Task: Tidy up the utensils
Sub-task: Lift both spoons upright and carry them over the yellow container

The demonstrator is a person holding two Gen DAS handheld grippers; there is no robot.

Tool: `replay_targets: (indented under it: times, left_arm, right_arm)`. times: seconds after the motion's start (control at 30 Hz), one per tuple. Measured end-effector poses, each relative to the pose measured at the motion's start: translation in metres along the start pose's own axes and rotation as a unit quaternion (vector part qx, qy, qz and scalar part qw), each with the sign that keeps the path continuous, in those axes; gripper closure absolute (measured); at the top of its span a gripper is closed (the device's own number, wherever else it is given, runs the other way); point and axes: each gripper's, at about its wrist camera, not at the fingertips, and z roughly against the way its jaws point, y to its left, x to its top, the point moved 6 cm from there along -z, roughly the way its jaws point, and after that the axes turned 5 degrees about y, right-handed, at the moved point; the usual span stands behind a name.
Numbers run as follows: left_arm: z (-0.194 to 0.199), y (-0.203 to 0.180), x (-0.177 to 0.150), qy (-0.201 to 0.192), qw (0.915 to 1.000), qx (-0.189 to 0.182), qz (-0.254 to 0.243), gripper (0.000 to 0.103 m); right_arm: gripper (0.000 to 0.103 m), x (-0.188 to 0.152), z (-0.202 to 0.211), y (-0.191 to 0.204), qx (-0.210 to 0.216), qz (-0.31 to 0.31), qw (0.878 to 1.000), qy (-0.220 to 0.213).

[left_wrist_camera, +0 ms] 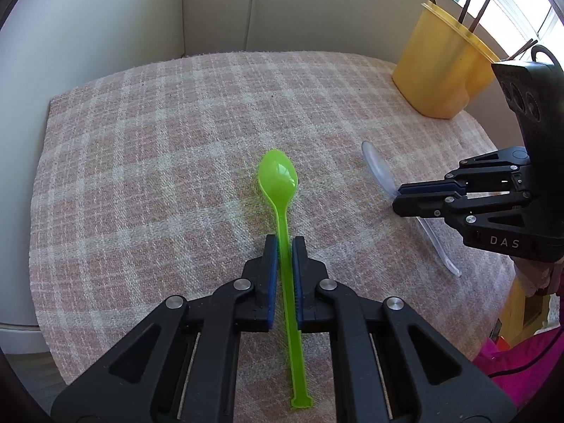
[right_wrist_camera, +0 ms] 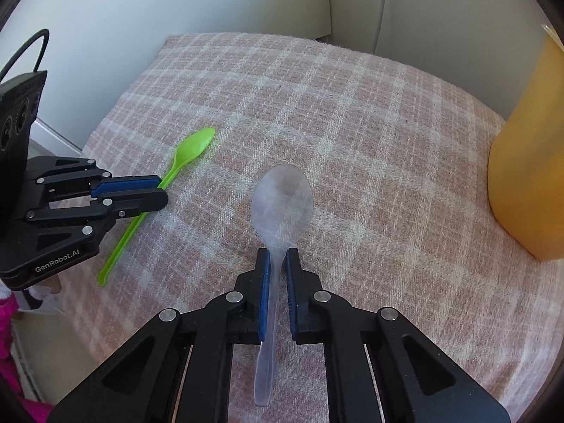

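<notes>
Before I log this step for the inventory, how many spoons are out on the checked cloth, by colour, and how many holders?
Green spoon: 1, gripped at the handle by the left gripper
Clear spoon: 1, gripped at the handle by the right gripper
Yellow holder: 1, already holding several dark sticks
Total: 3

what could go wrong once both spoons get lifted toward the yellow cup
The left gripper pinches the thin green spoon mid-handle, so it may pivot or slip. The right gripper holds the clear spoon just below its bowl; its long handle could swing. The yellow cup already holds sticks that may block entry.
</notes>
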Motion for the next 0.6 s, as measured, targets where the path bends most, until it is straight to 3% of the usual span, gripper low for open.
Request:
replay_targets:
  times: [0.33, 0.6]
  left_arm:
    - [0.034, -0.012, 0.014, -0.05, 0.9983, -0.031, 0.002, 0.099]
    - [0.056, -0.037, 0.025, -0.092, 0.9947, -0.043, -0.02, 0.099]
  right_arm:
    - [0.096, -0.009, 0.038, -0.018, 0.028, -0.04, 0.997, -0.063]
    - [0.096, -0.02, 0.081, -0.027, 0.005, -0.036, 0.99, -0.137]
